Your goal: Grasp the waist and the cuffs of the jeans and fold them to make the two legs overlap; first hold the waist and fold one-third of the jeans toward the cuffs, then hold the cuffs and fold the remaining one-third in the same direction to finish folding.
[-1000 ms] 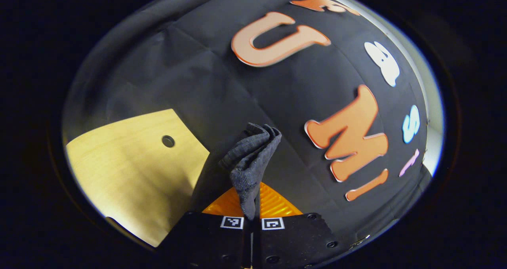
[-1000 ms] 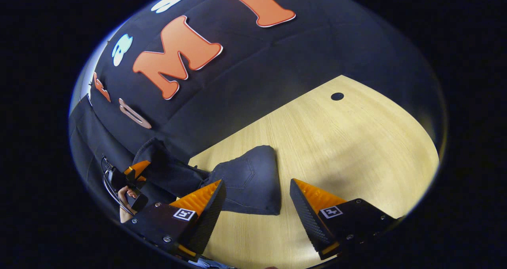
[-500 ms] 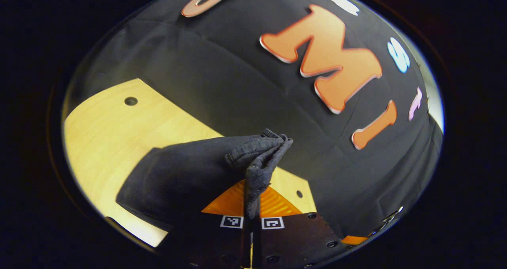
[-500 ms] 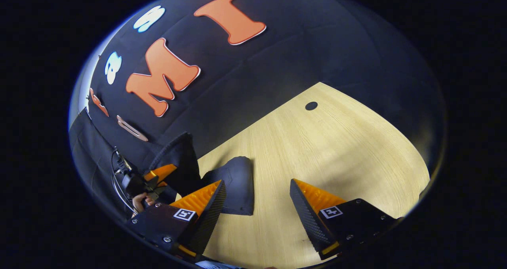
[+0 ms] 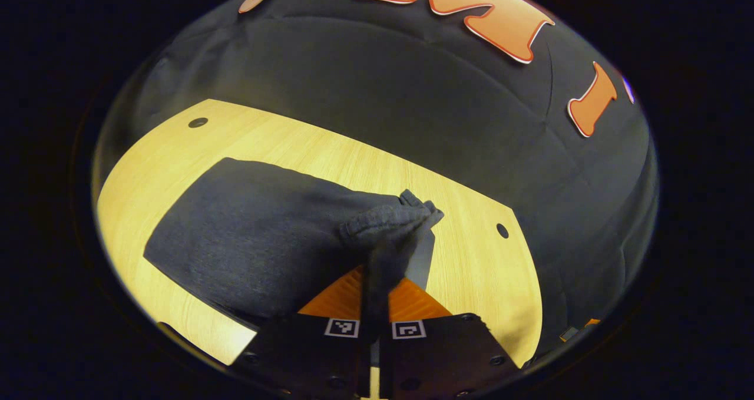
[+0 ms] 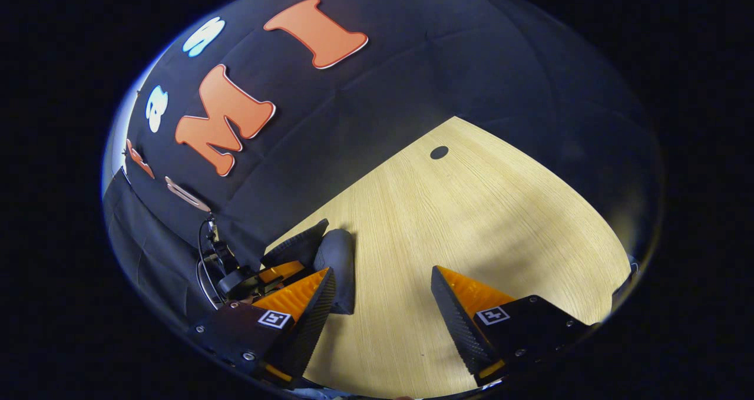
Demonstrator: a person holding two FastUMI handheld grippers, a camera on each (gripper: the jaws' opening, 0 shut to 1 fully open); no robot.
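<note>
Dark grey jeans (image 5: 253,235) lie folded on the light wooden table (image 5: 471,270). My left gripper (image 5: 376,297) is shut on a bunched edge of the jeans (image 5: 392,220), whose cloth runs down between its fingers; I cannot tell whether it is waist or cuff. In the right gripper view the jeans (image 6: 339,255) show as a small dark fold at the table's left, with the left gripper (image 6: 265,273) right beside them. My right gripper (image 6: 383,311) is open above bare table, just right of the jeans, with nothing between its fingers.
The table has a round cable hole near its far edge (image 6: 439,152) and two more holes (image 5: 198,122) (image 5: 502,230). The black cloth wall (image 5: 383,82) rises directly behind the table. Bare wood (image 6: 500,211) stretches to the right of the jeans.
My left gripper has swung down with the held edge toward the table, laying the jeans over themselves. In the right gripper view the jeans have drawn away to the left. My right gripper stays open.
</note>
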